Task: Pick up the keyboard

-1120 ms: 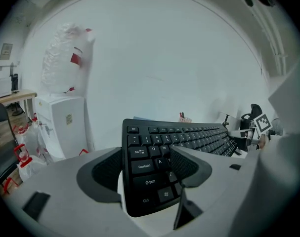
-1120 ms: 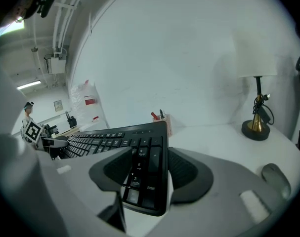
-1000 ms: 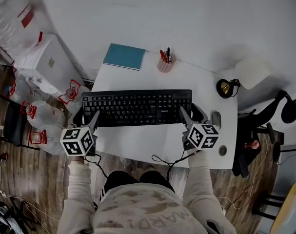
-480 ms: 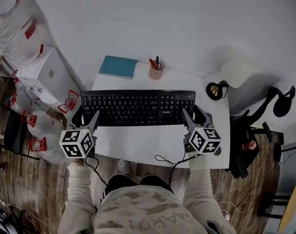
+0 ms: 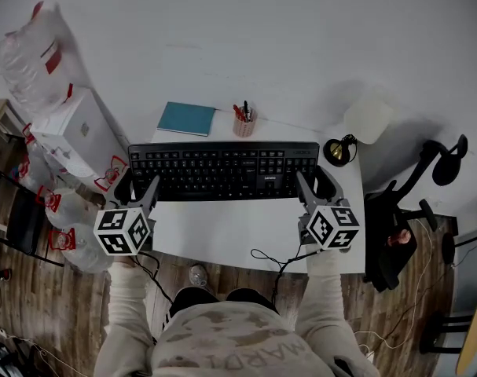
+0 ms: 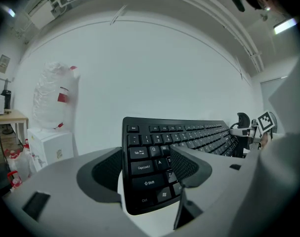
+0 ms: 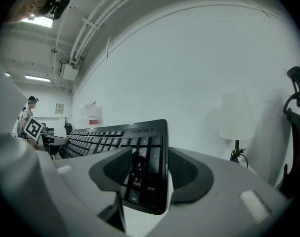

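The left gripper [image 5: 137, 188] and right gripper [image 5: 315, 185] pinch the keyboard [image 5: 222, 171] by its 2 ends between their fingers [image 6: 189, 166]; lifting unevenly could twist it loose onto the surface [image 5: 230, 230]

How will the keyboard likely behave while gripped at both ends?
The keyboard looks like rigid plastic and spans straight between the left gripper and right gripper, so probably little sag. Its smooth thin edges could slip or pivot if one grip loosens.
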Demonstrator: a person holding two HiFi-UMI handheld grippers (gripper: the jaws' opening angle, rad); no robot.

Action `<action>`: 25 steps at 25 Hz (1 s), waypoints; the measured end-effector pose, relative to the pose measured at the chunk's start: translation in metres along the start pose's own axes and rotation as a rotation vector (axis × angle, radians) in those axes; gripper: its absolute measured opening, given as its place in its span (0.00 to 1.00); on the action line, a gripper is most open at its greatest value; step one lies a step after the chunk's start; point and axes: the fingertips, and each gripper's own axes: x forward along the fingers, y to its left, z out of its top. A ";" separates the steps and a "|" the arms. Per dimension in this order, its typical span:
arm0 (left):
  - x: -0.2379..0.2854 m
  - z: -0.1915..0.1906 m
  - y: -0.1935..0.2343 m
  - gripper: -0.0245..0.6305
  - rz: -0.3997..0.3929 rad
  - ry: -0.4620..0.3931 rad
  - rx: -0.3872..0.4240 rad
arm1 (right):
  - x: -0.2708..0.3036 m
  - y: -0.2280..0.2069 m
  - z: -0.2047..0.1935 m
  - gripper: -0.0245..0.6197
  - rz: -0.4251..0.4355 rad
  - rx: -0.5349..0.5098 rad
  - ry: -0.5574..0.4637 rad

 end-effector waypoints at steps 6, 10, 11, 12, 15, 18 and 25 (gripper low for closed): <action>-0.007 0.020 -0.012 0.50 -0.003 -0.045 0.025 | -0.012 -0.003 0.018 0.41 -0.002 -0.009 -0.039; -0.010 0.034 -0.022 0.50 -0.009 -0.077 0.039 | -0.021 -0.007 0.030 0.41 -0.007 -0.014 -0.068; -0.012 0.037 -0.025 0.50 -0.012 -0.085 0.042 | -0.024 -0.008 0.033 0.41 -0.009 -0.016 -0.075; -0.013 0.040 -0.028 0.50 -0.014 -0.093 0.043 | -0.026 -0.009 0.037 0.41 -0.010 -0.018 -0.081; -0.016 0.048 -0.034 0.50 -0.018 -0.115 0.048 | -0.033 -0.011 0.046 0.41 -0.013 -0.026 -0.101; -0.018 0.055 -0.041 0.50 -0.022 -0.136 0.052 | -0.039 -0.014 0.055 0.41 -0.014 -0.034 -0.119; -0.028 0.068 -0.049 0.50 -0.030 -0.177 0.059 | -0.053 -0.013 0.070 0.41 -0.021 -0.051 -0.151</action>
